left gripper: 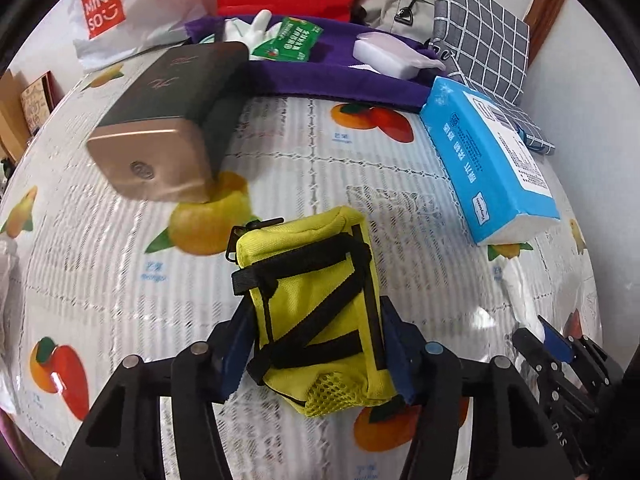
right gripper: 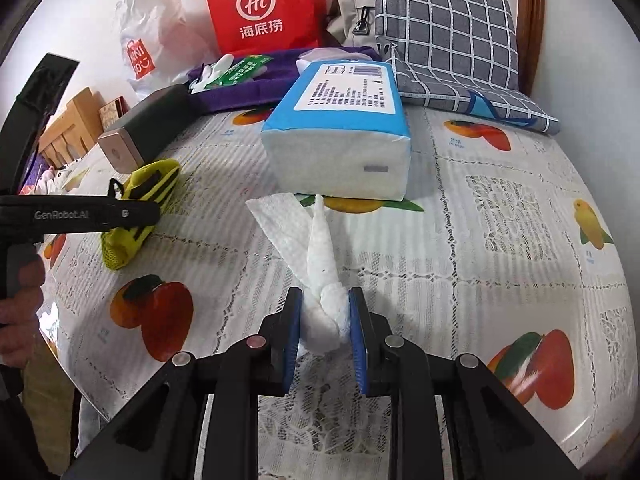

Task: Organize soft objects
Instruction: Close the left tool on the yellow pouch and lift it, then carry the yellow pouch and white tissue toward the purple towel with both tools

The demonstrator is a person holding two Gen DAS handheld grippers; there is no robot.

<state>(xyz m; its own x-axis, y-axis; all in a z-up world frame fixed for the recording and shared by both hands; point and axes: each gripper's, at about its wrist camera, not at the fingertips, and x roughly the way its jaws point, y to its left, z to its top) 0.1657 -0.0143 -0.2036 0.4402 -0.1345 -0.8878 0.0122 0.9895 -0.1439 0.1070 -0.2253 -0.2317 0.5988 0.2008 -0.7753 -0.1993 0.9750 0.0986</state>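
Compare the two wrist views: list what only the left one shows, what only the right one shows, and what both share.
Only the left wrist view: the left gripper with its blue pads against the sides of the yellow pouch, and a white block on the purple cloth.

Only the right wrist view: the right gripper shut on a twisted white tissue, and a hand.

Both: the yellow pouch, blue tissue pack, red bag, checked cushion, dark box, fruit-print tablecloth.
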